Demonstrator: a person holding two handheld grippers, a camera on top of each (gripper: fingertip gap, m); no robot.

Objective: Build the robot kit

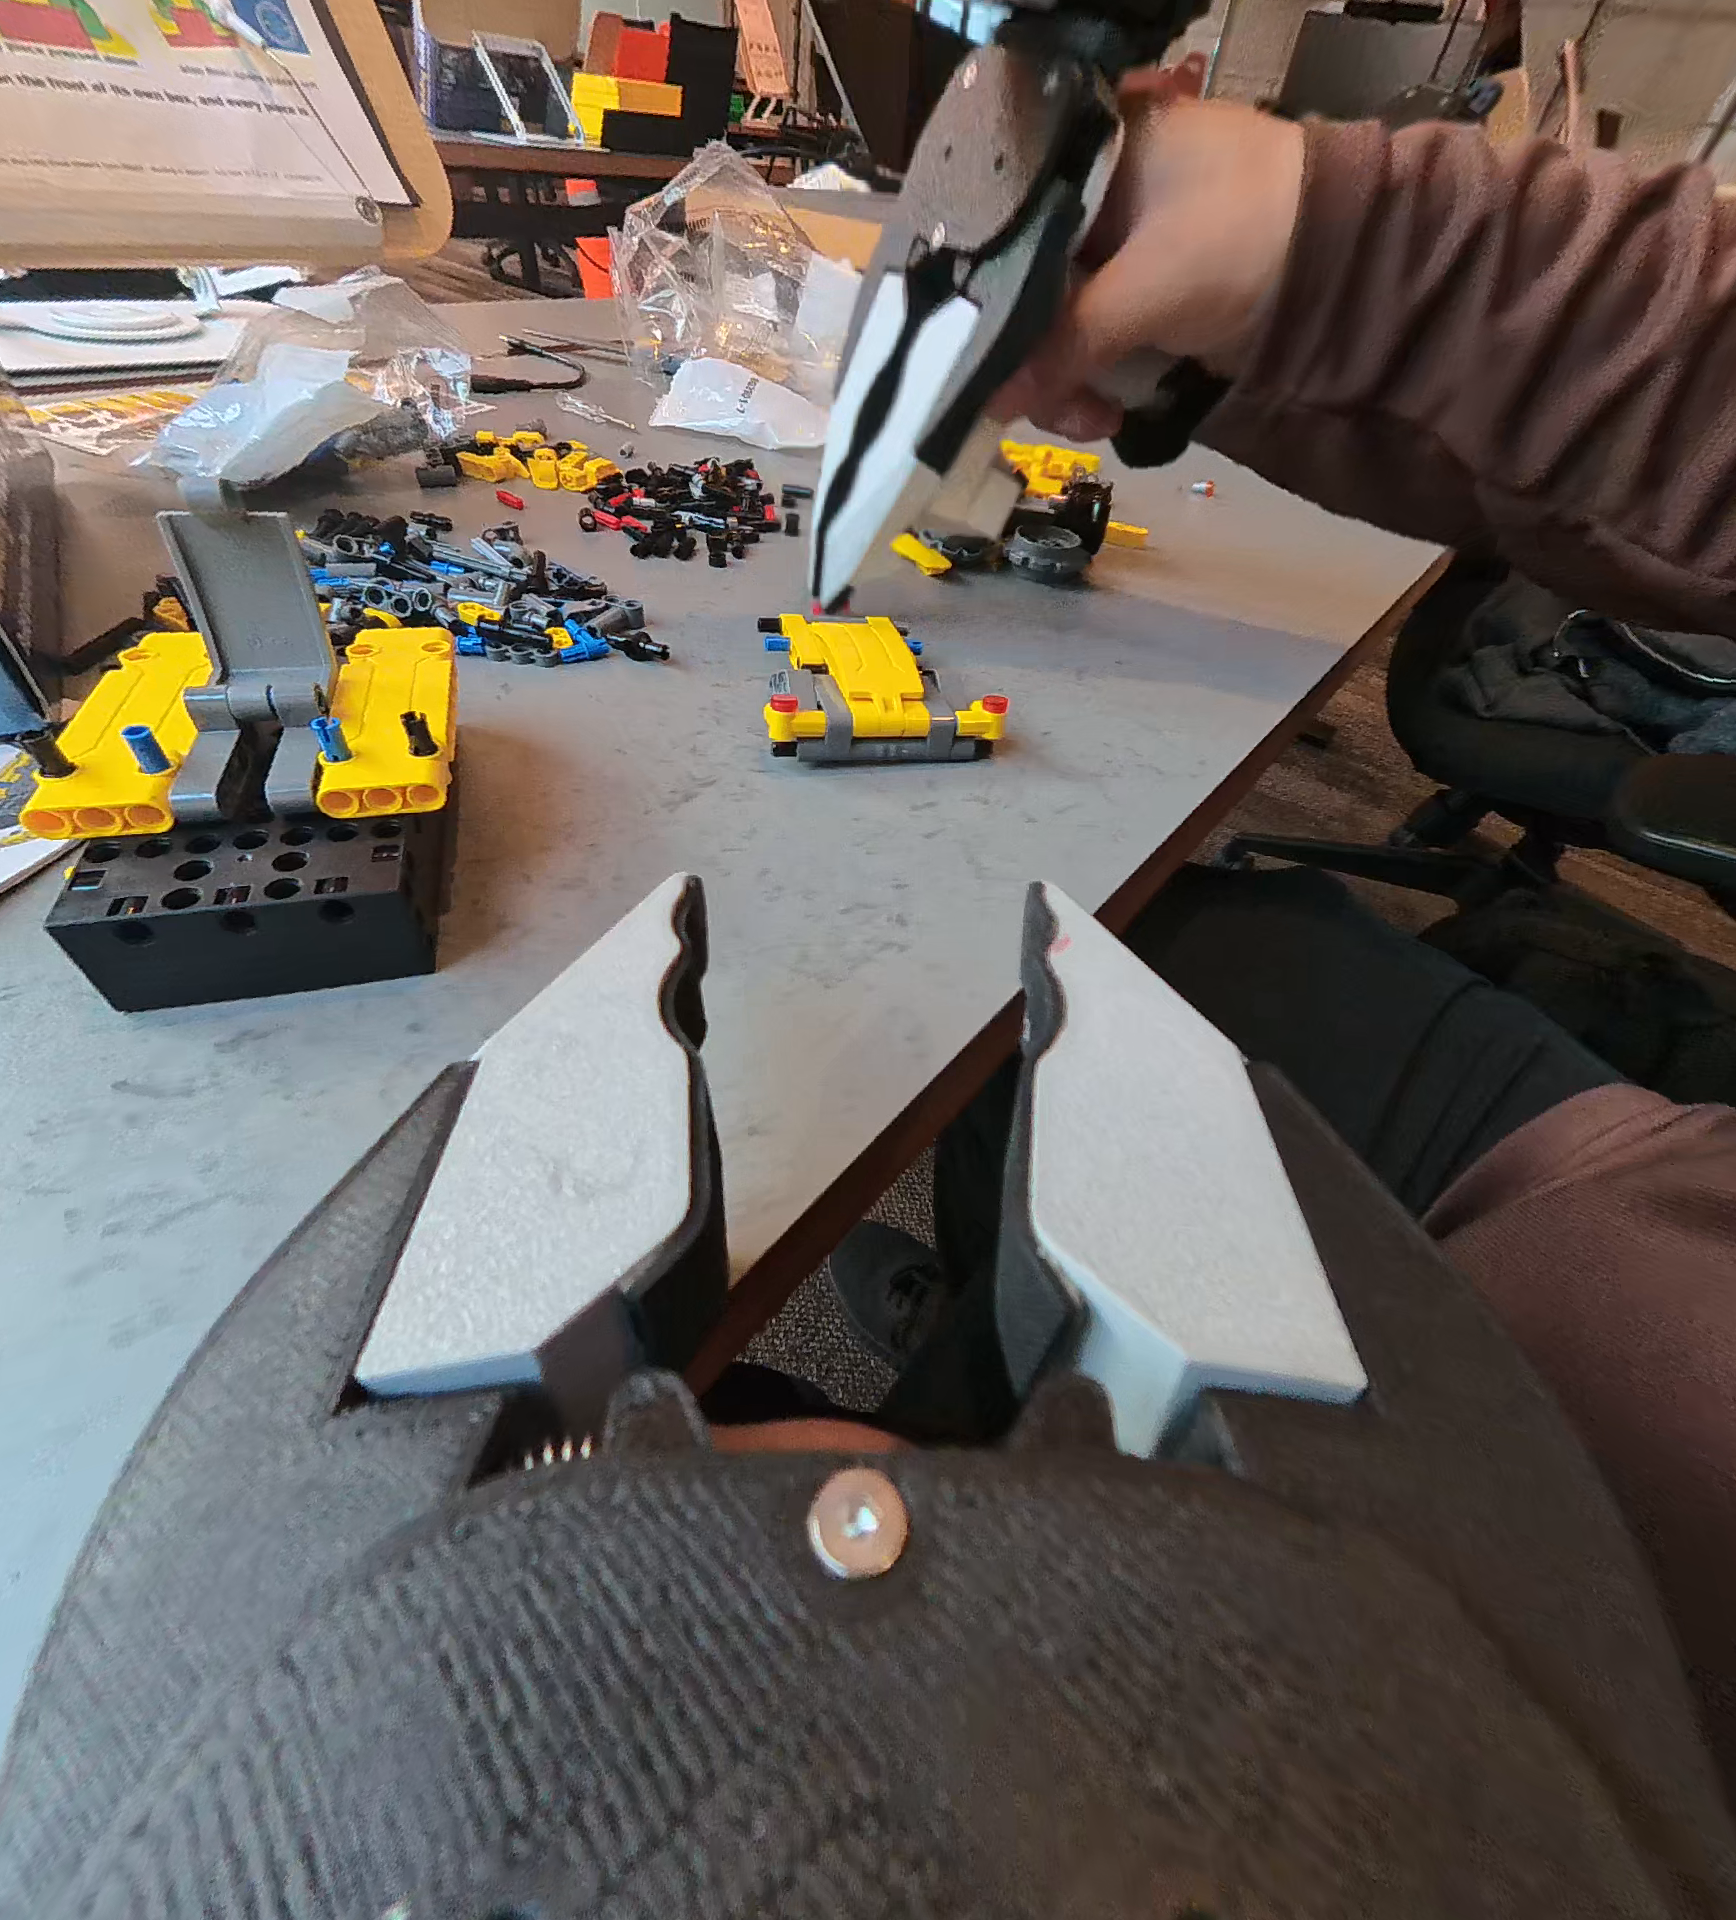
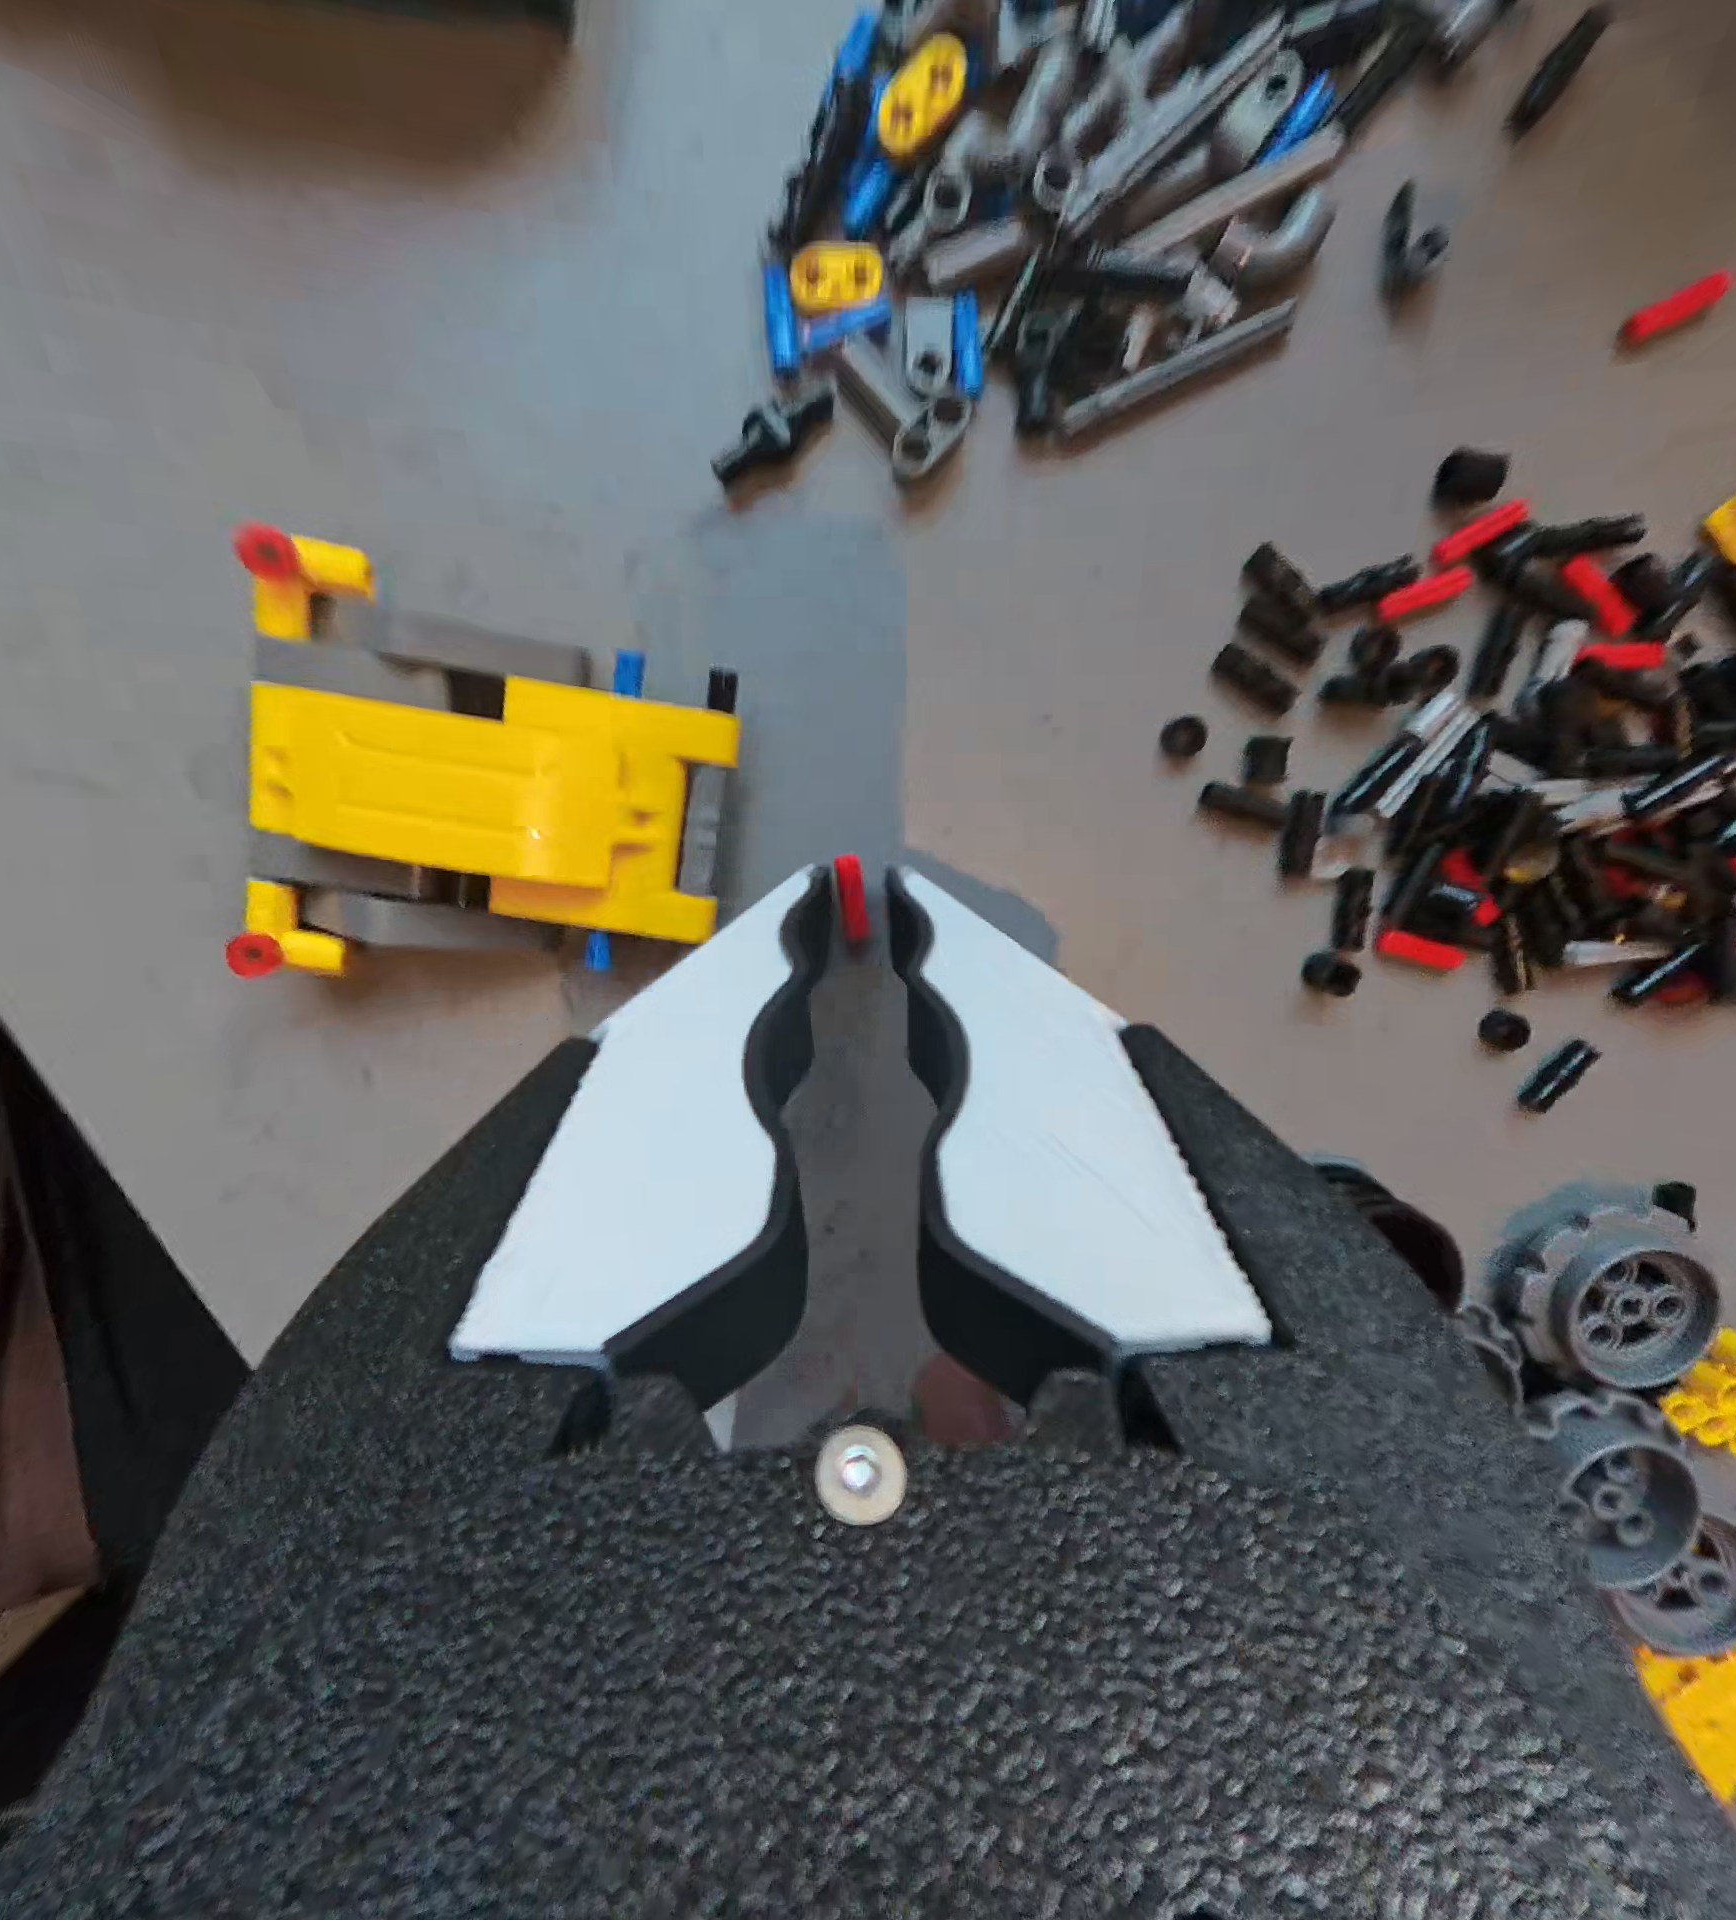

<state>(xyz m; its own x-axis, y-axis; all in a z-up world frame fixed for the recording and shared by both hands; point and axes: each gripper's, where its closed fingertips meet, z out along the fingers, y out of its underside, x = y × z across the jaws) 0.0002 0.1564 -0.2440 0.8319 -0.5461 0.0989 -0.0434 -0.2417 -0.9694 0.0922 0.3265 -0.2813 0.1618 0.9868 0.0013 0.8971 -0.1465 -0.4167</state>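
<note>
1. Closest to the lens, the left tool (image 1: 864, 904) is hovering over the near edge of the counter (image 1: 635, 831) with its jaws standing wide apart, gripping nothing and touching nothing.
2. Farther along the counter, a hand (image 1: 1186, 260) is angling the right tool (image 2: 856, 883) steeply downward; its jaws are pinching together on a small red pin (image 2: 850, 902).
3. At far left, a black perforated block (image 1: 240, 904) is carrying two yellow beams and a grey upright piece, well apart from both tools.
4. A yellow and grey chassis (image 2: 469, 800) is lying flat just left of the right tool's tips, close to them but not touching.
5. To the right, a heap of black and red pins (image 2: 1529, 790) is sprawling across the counter, and a grey and blue heap (image 2: 1072, 239) is lying beyond the tips.
6. Grey wheels (image 2: 1622, 1309) are sitting near right, beside the tool's body.
7. The red pin is sitting only at the very tips, roughly in line with the fingers. So slight a hold looks liable to twist or slip, so steady pressure and slow, straight handling are suiting it best.
</note>
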